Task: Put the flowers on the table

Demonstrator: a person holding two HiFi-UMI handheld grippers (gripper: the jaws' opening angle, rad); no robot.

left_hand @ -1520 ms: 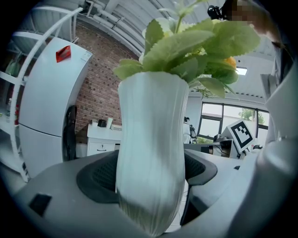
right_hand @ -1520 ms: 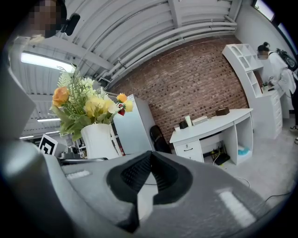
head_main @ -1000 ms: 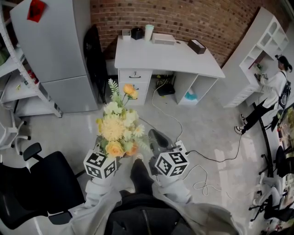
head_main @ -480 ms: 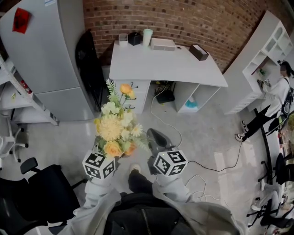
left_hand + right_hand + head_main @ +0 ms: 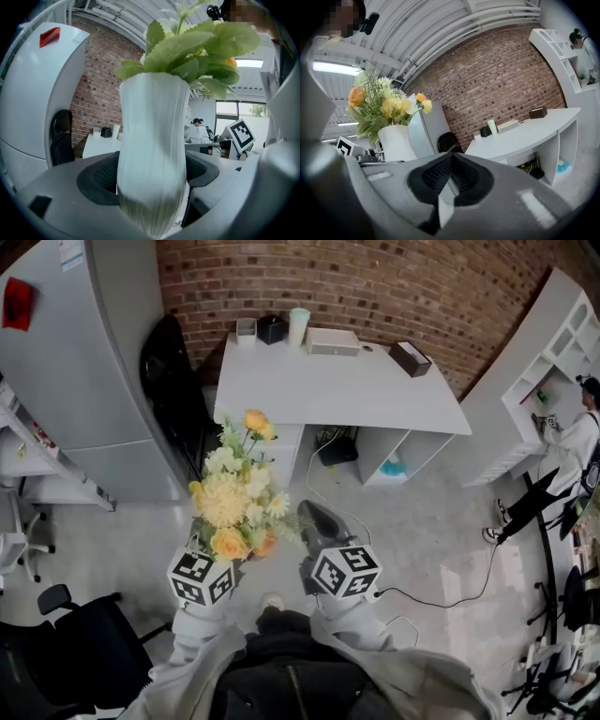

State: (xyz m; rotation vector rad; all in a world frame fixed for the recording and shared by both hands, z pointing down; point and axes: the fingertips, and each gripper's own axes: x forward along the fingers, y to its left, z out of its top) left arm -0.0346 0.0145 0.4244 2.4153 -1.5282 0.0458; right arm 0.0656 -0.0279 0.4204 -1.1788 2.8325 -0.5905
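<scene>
A bunch of yellow, orange and white flowers (image 5: 234, 493) stands in a ribbed white vase (image 5: 152, 154). My left gripper (image 5: 150, 180) is shut on that vase, with both jaws pressed against its sides. I carry it upright above the floor, well short of the white table (image 5: 342, 385). In the head view the blooms hide the vase and the left gripper's jaws; its marker cube (image 5: 202, 577) shows below them. Beside it on the right, my right gripper (image 5: 317, 521) is shut with nothing in it. The right gripper view shows the flowers (image 5: 384, 105) at its left.
On the table's far edge stand a cup (image 5: 298, 324), a black box (image 5: 272, 329), a flat white box (image 5: 333, 341) and a dark box (image 5: 410, 358). A grey cabinet (image 5: 84, 362) stands left, white shelves (image 5: 553, 352) and a person (image 5: 562, 456) right. Cables (image 5: 422, 601) cross the floor; an office chair (image 5: 66, 662) is at lower left.
The table has drawn nearer and slid lower in the head view as I walk towards it. The cabinet and chair have slipped left. Both grippers hold the same pose.
</scene>
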